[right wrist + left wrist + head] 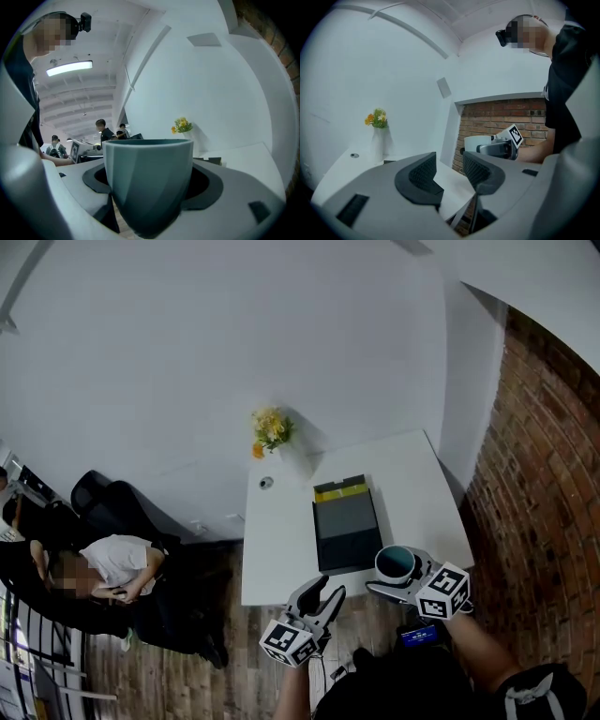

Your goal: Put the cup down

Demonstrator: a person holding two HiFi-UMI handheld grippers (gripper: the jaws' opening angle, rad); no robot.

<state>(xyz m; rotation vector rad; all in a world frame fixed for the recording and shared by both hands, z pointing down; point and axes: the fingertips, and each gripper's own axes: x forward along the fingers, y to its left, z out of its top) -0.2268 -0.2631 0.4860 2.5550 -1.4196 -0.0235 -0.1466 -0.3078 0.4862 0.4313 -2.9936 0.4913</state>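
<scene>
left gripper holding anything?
No, in the left gripper view the left gripper has its jaws apart with nothing between them.

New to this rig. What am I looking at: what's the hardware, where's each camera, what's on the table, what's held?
No robot here: a person holds a pair of tongs in each hand. The head view looks steeply down from a camera on the person's head: left tongs at its left, right tongs at its right. The two gripper views come from cameras riding on each pair, looking along its jaws. On the white rectangular table lie a dark grey flat panel with a yellow strip, a white vase of yellow and orange flowers and a small round grey object. The right tongs are shut on a grey-green faceted cup, apparently in the air near the table's front edge. The left tongs are open and empty.
</scene>
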